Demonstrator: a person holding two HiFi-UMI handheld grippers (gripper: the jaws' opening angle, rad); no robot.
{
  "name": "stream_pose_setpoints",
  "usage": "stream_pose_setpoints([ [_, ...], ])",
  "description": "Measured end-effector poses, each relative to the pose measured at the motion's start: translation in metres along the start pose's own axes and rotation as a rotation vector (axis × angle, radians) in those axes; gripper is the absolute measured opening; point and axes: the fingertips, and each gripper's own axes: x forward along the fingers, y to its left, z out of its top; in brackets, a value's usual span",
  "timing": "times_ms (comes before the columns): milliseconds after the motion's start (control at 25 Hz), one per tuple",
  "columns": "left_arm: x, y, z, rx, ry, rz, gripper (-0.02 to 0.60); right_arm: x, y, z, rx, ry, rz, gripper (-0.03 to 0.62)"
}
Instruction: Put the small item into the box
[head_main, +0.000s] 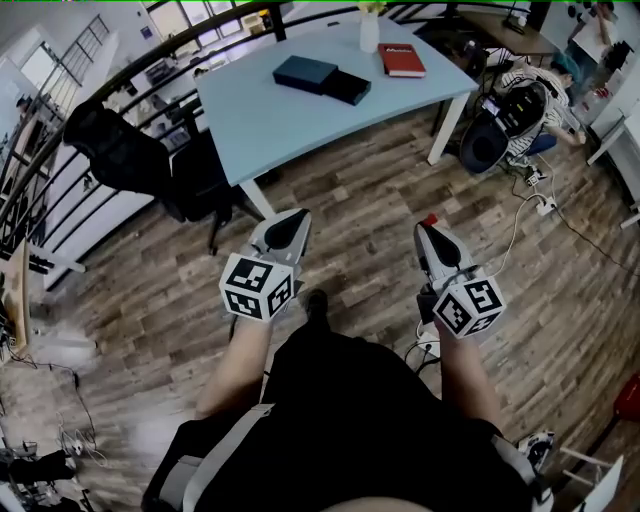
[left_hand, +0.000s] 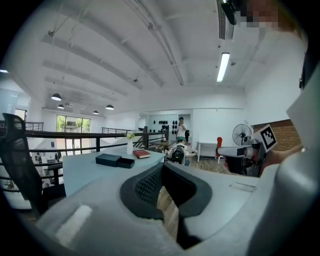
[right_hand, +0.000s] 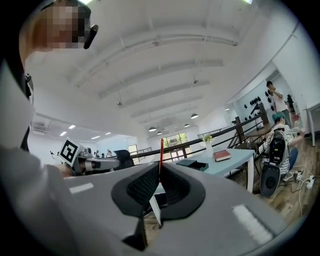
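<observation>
The box (head_main: 322, 79) lies on the far light-blue table (head_main: 270, 125): a dark blue part with a black part beside it. It also shows far off in the left gripper view as the box (left_hand: 115, 160) and in the right gripper view as the box (right_hand: 192, 163). My right gripper (head_main: 431, 228) is shut on a thin small item, red at the tip and white lower down (right_hand: 160, 155); its red end (head_main: 429, 219) pokes out past the jaws. My left gripper (head_main: 290, 224) is held level beside it, jaws together with nothing between them (left_hand: 162, 172). Both hang over the wooden floor, well short of the table.
On the table stand a red book (head_main: 401, 60) and a white vase (head_main: 369, 30). A black office chair (head_main: 135, 160) is at the table's left. A seated person (head_main: 530, 100) and floor cables (head_main: 540, 205) are at the right. A railing (head_main: 60, 110) runs behind.
</observation>
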Motion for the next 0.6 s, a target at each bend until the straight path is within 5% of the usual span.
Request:
stream_pose_setpoints([
  [280,0.035,0.056,0.0,-0.127,-0.026,0.0,0.008,0.055,-0.025,-0.002,0.013,0.03,-0.01,0.015],
  [600,0.11,0.154,0.024,-0.186,-0.057,-0.036,0.008,0.168,-0.062,0.006,0.025,0.038,-0.022,0.015],
])
